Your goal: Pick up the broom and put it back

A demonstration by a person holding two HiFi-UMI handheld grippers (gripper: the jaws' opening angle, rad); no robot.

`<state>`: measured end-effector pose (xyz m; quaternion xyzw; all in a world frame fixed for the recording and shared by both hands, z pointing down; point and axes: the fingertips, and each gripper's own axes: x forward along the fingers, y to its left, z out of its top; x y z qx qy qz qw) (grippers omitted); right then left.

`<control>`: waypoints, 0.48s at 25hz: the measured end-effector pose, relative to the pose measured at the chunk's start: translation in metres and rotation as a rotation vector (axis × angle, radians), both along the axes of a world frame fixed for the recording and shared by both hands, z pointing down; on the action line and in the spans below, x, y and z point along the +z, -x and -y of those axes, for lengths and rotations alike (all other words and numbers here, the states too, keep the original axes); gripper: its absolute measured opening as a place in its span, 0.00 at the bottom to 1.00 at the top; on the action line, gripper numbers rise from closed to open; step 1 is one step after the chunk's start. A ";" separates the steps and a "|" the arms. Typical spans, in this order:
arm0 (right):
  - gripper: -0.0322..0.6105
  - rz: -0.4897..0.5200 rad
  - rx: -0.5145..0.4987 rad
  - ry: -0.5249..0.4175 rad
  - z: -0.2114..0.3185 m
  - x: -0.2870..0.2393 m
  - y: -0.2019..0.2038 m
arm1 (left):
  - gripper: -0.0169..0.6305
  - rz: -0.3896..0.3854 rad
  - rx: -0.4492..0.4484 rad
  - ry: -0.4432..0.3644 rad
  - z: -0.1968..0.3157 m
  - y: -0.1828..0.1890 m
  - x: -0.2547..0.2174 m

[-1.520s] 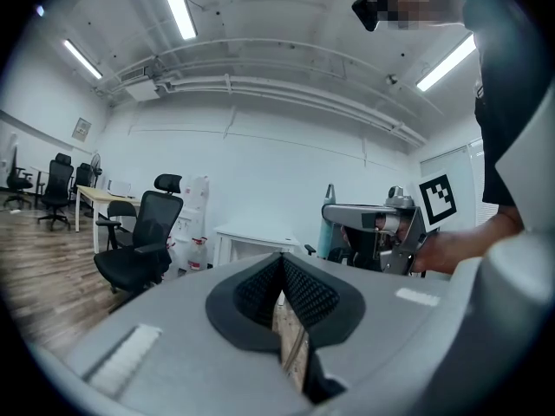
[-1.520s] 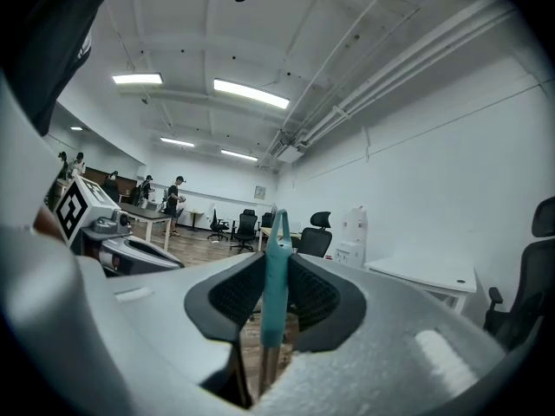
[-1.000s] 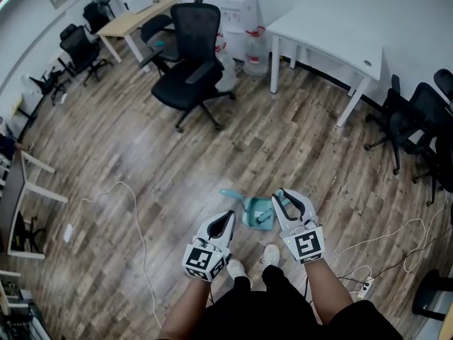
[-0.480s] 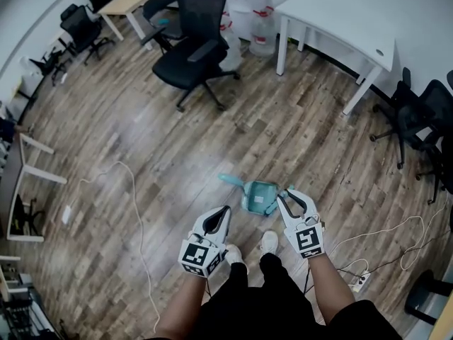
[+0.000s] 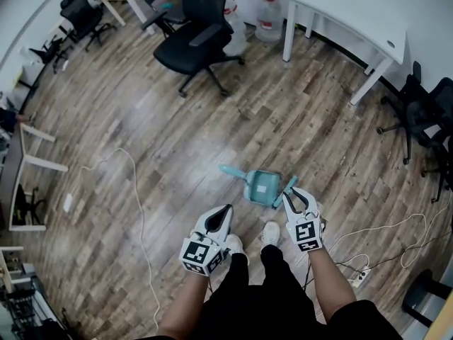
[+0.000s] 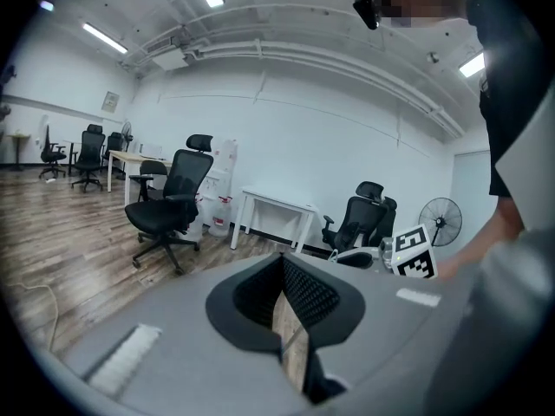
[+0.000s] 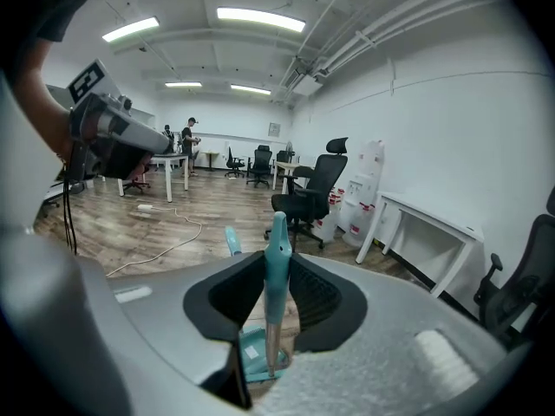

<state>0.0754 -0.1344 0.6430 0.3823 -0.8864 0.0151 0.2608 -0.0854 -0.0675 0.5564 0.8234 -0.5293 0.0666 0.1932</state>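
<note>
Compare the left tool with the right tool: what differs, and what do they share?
The right tool grips the teal broom handle; the left tool is shut on nothing. The right tool is beside the dustpan; the left tool is apart from it. Both carry marker cubes.

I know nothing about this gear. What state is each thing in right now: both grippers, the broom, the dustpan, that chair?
Left gripper: jaws together, nothing between them.
Right gripper: shut on the broom's handle.
Broom: upright, held, lower end down at the dustpan.
Dustpan: resting on the floor.
Office chair: unoccupied.
</note>
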 end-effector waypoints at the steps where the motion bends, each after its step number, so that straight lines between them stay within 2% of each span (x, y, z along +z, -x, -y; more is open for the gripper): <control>1: 0.20 -0.012 0.002 0.010 0.001 0.007 -0.002 | 0.06 -0.011 -0.010 0.003 0.001 0.001 0.001; 7: 0.20 -0.041 -0.007 0.065 0.004 0.045 -0.003 | 0.06 -0.017 -0.024 0.008 0.005 0.002 0.011; 12: 0.20 -0.074 -0.030 0.076 0.004 0.057 0.007 | 0.06 -0.037 -0.071 0.029 0.002 0.011 0.022</control>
